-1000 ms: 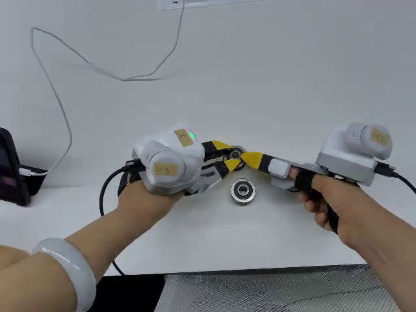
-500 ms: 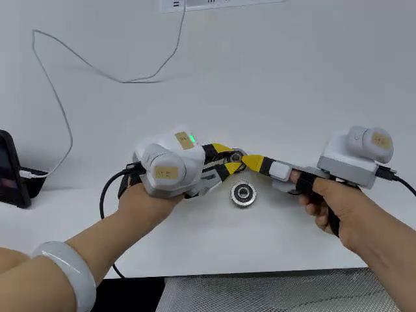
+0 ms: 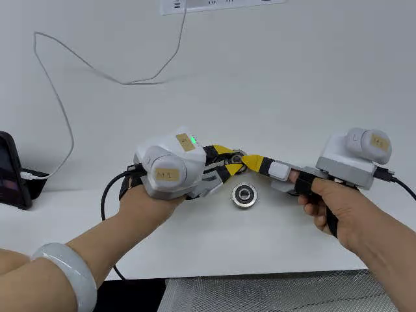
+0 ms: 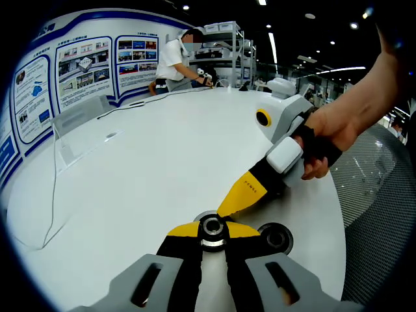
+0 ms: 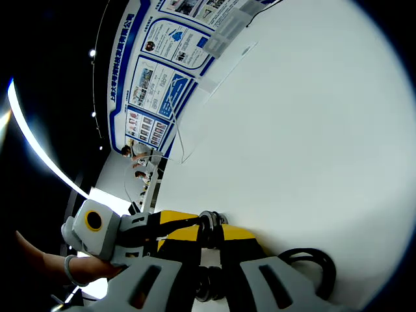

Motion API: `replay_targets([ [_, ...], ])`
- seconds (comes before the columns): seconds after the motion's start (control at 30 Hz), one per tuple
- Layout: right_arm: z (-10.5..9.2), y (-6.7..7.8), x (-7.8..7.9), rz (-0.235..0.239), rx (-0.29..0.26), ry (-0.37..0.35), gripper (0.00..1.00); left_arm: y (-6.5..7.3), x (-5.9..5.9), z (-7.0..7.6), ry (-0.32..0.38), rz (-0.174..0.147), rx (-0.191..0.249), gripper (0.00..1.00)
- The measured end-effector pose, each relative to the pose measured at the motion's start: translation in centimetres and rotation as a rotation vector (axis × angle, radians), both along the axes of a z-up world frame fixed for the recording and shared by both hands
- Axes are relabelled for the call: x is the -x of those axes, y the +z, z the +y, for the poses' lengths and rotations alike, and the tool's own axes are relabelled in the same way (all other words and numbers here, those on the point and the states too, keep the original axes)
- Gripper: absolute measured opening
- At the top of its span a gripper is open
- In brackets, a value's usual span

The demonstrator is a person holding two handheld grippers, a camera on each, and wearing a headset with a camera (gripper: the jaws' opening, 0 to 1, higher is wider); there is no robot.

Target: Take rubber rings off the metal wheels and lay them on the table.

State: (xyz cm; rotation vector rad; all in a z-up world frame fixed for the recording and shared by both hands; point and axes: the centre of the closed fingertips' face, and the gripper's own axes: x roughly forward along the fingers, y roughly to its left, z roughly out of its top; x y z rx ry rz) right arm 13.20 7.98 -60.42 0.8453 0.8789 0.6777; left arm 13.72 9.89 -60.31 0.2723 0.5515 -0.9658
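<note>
Two grippers work over one matt white table (image 3: 195,227). The landmark is the loose wheel (image 3: 244,194), a small round disc of bright metal with a dark hub, lying flat on the table; the left gripper view shows a dark band round its rim. Nearer than the loose wheel are a grey woven mesh (image 3: 260,292) past the table's front edge and a smooth white bangle (image 3: 65,270) on the left wrist. Left of the loose wheel is the left gripper (image 3: 229,159), with a white plastic shell, black arms and yellow tips. Its jaws are clamped on the held wheel (image 3: 237,156), which sits just behind and above the loose wheel. Right of the loose wheel is the right gripper (image 3: 247,160), its jaws drawn into one yellow wedge with the tip against the held wheel's rim; whether they grip it cannot be told. Farther back, a thin grey cable (image 3: 65,123) loops up toward a white socket strip (image 3: 214,5). Far left stands a black device (image 3: 12,170). Farthest off are blue-bordered display boards (image 4: 84,65), a person (image 4: 175,55) at the table's far end, and ceiling spotlights (image 4: 266,39).
</note>
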Motion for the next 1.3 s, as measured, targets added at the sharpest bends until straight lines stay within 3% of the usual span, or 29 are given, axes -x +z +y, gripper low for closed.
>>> replay_targets([
  [0.23,-0.31,-0.16,0.07,-0.007,0.015,0.006,0.05,-0.03,-0.03,0.03,0.001,0.000,0.001,0.13],
  [1.3,-0.39,0.11,-0.06,-0.012,0.017,0.012,0.01,0.00,-0.05,0.00,0.001,0.000,0.004,0.13],
])
